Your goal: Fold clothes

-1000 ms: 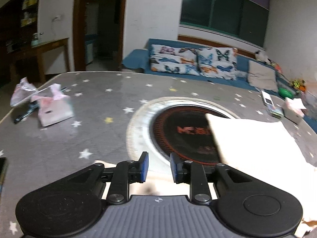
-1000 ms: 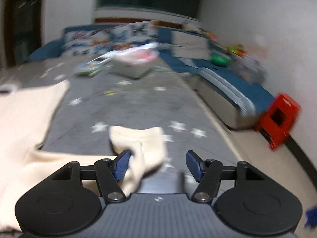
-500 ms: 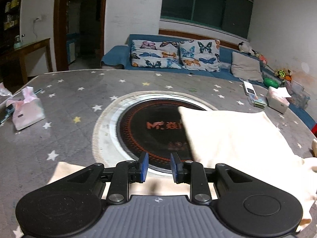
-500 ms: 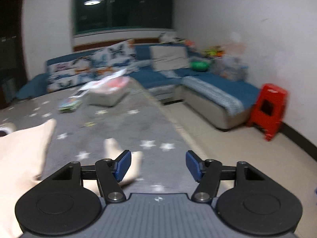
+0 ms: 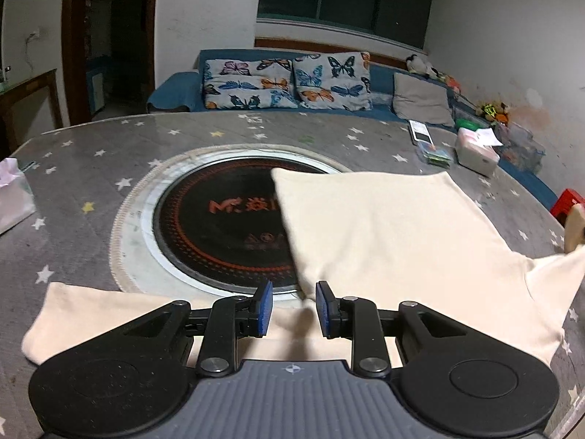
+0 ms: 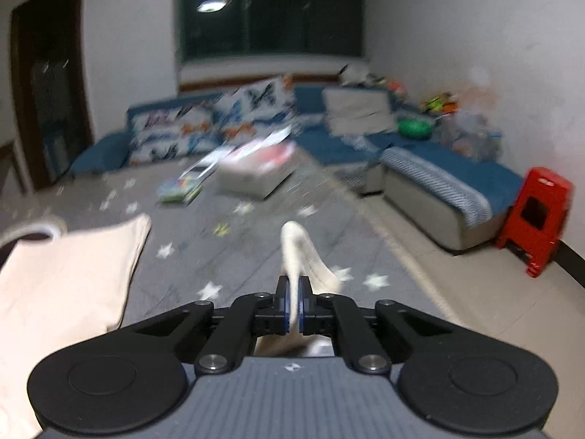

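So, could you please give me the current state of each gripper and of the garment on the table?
Left gripper: open, holding nothing, above the garment's near edge.
Right gripper: shut on the sleeve.
Cream garment: lying on the table, partly folded over itself, one sleeve lifted.

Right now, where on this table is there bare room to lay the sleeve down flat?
Free: the starred cloth left of the round hotplate, up to the tissue pack. Also the strip between the cream garment and the sleeve. The far right corner is crowded around the tissue box.
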`<action>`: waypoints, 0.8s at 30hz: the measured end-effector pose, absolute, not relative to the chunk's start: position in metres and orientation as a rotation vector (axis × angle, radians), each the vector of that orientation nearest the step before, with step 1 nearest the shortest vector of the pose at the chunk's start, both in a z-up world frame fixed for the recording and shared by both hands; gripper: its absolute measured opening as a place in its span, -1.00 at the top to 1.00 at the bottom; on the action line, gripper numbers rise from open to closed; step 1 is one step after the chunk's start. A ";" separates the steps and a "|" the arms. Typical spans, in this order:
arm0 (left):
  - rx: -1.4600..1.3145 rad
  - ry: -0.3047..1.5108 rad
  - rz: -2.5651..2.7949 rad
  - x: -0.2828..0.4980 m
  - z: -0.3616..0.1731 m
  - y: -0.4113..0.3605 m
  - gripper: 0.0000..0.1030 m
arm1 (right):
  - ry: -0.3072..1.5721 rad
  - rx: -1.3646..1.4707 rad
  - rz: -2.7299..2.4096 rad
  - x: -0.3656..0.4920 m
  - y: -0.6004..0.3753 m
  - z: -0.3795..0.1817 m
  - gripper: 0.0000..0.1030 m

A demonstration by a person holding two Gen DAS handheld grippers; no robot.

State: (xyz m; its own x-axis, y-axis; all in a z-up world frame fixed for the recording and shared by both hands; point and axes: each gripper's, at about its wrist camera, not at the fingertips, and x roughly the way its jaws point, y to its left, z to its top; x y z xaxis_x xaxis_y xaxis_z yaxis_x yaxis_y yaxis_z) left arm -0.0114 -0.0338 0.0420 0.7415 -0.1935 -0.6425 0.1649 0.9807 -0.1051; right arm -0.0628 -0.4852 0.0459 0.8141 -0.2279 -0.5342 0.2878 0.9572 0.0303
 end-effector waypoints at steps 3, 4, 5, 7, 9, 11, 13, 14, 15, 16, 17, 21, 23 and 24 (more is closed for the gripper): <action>-0.038 0.715 -0.209 -0.010 0.040 -0.037 0.45 | 0.590 0.124 -0.410 -0.080 -0.507 0.039 0.72; -0.037 0.717 -0.213 -0.010 0.039 -0.038 0.45 | 0.611 0.116 -0.447 -0.083 -0.513 0.035 0.70; -0.035 0.717 -0.215 -0.009 0.039 -0.038 0.45 | 0.623 0.116 -0.464 -0.086 -0.517 0.033 0.69; -0.030 0.718 -0.221 -0.008 0.040 -0.040 0.45 | 0.634 0.124 -0.479 -0.095 -0.523 0.030 0.68; -0.026 0.718 -0.226 -0.006 0.040 -0.042 0.43 | 0.638 0.123 -0.439 -0.093 -0.519 0.031 0.46; -0.025 0.718 -0.234 -0.005 0.041 -0.044 0.43 | 0.647 0.124 -0.382 -0.087 -0.512 0.029 0.33; -0.016 0.722 -0.249 -0.005 0.041 -0.050 0.43 | 0.669 0.127 -0.317 -0.074 -0.504 0.025 0.33; -0.012 0.724 -0.256 -0.006 0.040 -0.052 0.43 | 0.680 0.128 -0.284 -0.068 -0.500 0.023 0.31; -0.008 0.726 -0.264 -0.006 0.040 -0.055 0.43 | 0.690 0.129 -0.252 -0.062 -0.496 0.021 0.27; -0.003 0.729 -0.271 -0.006 0.039 -0.058 0.43 | 0.701 0.131 -0.219 -0.056 -0.492 0.019 0.23; 0.001 0.731 -0.279 -0.006 0.039 -0.060 0.43 | 0.711 0.125 -0.194 -0.050 -0.487 0.017 0.17; 0.022 0.739 -0.304 -0.008 0.035 -0.069 0.34 | 0.739 0.085 -0.164 -0.028 -0.470 0.010 -0.03; 0.028 0.746 -0.312 -0.009 0.033 -0.071 0.34 | 0.741 0.062 -0.176 -0.021 -0.469 0.007 -0.13; 0.028 0.750 -0.315 -0.009 0.031 -0.071 0.34 | 0.742 0.056 -0.184 -0.016 -0.471 0.006 -0.13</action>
